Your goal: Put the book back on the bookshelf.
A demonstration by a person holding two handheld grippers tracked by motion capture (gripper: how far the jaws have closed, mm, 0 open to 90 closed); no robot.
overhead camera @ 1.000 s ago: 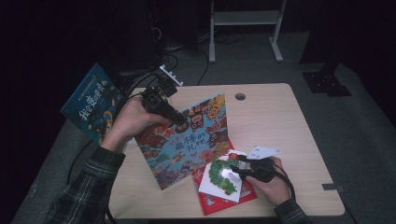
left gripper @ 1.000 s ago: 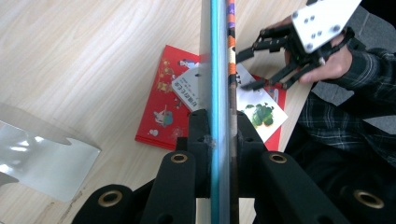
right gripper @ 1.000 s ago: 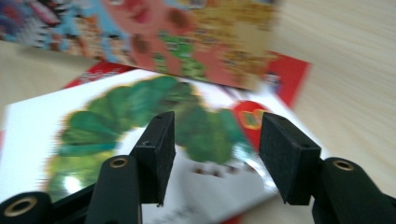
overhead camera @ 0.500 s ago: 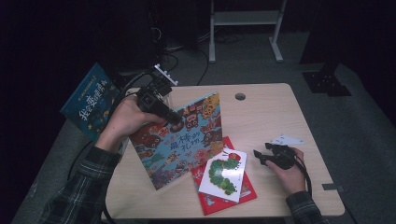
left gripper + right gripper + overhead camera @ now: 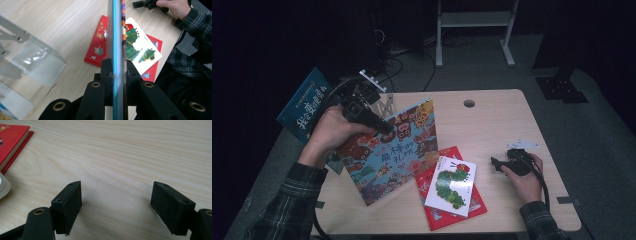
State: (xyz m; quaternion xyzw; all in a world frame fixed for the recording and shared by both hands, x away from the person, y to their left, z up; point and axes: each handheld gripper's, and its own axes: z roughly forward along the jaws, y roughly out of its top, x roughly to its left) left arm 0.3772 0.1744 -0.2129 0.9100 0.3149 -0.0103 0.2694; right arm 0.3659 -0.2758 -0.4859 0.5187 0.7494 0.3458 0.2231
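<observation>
Left gripper [image 5: 384, 129] clamps picture book [image 5: 392, 150], lifted upright; right gripper [image 5: 497, 163] just opened, empty; caterpillar book [image 5: 451, 186] left on table [image 5: 502, 125].

four books [image 5: 389, 150], one bookend [image 5: 35, 62], two claws [image 5: 116, 207]

Left tool [image 5: 382, 125] gripping tilted picture book [image 5: 389, 150] above table [image 5: 492, 125].

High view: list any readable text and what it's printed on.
"我会变漂亮" in white characters, on the dark blue book standing at the table's left edge.
"最…的孔" part-legible, middle characters blurred, on the colourful picture book clamped upright in the left gripper.
White caterpillar book: no text legible.
Red book beneath it: cover print too small to read.
</observation>
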